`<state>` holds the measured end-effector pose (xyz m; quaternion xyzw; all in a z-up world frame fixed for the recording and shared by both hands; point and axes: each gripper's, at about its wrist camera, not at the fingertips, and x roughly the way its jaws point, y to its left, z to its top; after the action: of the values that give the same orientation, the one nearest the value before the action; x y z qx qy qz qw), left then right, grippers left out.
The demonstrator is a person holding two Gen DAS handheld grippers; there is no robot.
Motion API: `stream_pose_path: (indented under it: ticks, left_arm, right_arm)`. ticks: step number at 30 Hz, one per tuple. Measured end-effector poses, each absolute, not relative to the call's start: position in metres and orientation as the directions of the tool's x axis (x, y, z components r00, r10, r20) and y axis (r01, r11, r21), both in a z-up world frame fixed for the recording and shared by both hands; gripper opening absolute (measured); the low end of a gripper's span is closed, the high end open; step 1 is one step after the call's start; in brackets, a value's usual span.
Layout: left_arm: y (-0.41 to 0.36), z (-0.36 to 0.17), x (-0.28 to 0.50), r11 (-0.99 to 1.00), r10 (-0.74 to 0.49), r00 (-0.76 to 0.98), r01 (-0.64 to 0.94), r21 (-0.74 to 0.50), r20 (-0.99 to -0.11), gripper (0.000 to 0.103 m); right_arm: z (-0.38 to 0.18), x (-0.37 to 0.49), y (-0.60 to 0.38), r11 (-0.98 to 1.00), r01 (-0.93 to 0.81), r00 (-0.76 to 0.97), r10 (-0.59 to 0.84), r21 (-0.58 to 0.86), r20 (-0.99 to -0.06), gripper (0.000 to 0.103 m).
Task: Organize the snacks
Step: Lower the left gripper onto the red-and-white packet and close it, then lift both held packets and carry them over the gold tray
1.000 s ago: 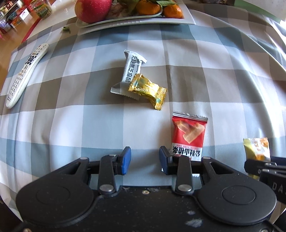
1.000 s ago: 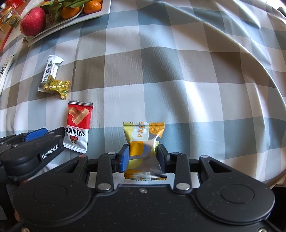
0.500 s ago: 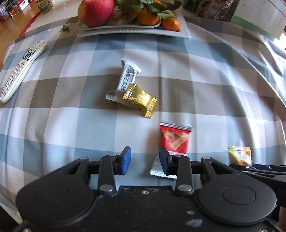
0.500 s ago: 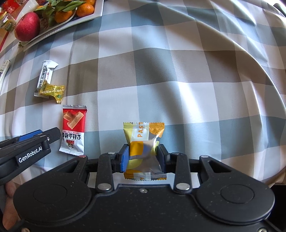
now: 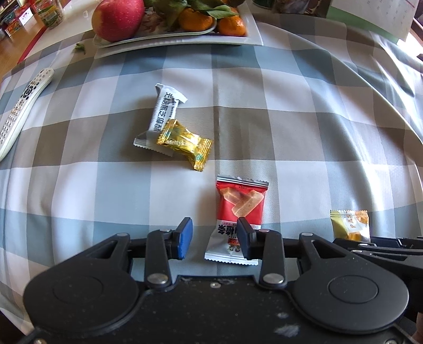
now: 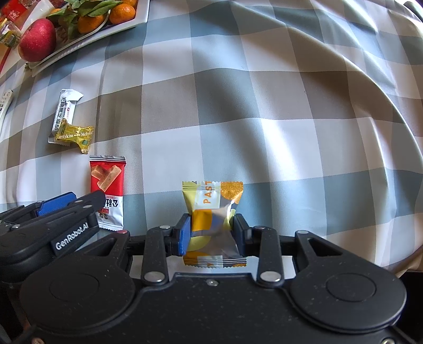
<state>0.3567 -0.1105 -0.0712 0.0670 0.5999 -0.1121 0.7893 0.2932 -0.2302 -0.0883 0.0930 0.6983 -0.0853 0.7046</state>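
Note:
A red snack packet [image 5: 240, 203] lies flat on the checked tablecloth [image 5: 304, 119]. Its lower white end reaches between the fingers of my left gripper [image 5: 214, 238], whose jaws are opening; the pads do not press it. Farther off, a gold candy [image 5: 185, 143] rests on the end of a white bar packet [image 5: 165, 108]. My right gripper [image 6: 211, 232] is shut on a yellow pastry packet [image 6: 211, 201], just above the cloth. In the right wrist view the left gripper [image 6: 84, 201] hovers over the red packet [image 6: 107, 180], with the gold candy [image 6: 75, 135] and white bar [image 6: 63, 113] beyond.
A white plate [image 5: 238, 42] with an apple [image 5: 119, 18] and tangerines [image 5: 230, 23] stands at the back. A white remote [image 5: 23, 105] lies at the left. The cloth drops off the table edge [image 6: 396, 119] on the right.
The left gripper has shifted so the red packet's lower end now lies between its fingers, and its jaws stand a little wider. The right gripper still clamps the yellow packet, unmoved.

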Motion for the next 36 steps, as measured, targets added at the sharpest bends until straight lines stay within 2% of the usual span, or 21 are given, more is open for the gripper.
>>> stream_pose_path:
  ticks: [17,22,27,32,36]
  left_arm:
    - [-0.128,-0.080,0.356,0.952,-0.113,0.262,0.303,-0.030,-0.958,0.048]
    - [-0.137,-0.084,0.351,0.945,-0.084,0.284,0.327,0.014,-0.955,0.046]
    - [-0.133,-0.083,0.353,0.948,-0.104,0.278,0.317,-0.011,-0.955,0.035]
    - [-0.122,-0.073,0.350,0.960,-0.090,0.293,0.281,-0.004,-0.952,0.034]
    - [-0.101,-0.050,0.339,0.970,-0.116,0.292,0.238,-0.045,-0.950,0.034]
  right_arm:
    - [-0.086,0.292,-0.233,0.967,0.253,0.015,0.015,0.018,-1.000,0.043]
    - [-0.086,0.293,-0.235,0.965,0.263,0.011,0.012,0.014,-1.000,0.043]
    - [-0.083,0.293,-0.237,0.962,0.272,0.016,0.017,0.020,-1.000,0.043]
    - [-0.077,0.290,-0.240,0.960,0.280,0.034,0.014,0.023,-0.999,0.043]
    - [-0.070,0.285,-0.245,0.956,0.292,0.053,0.006,0.021,-0.999,0.043]
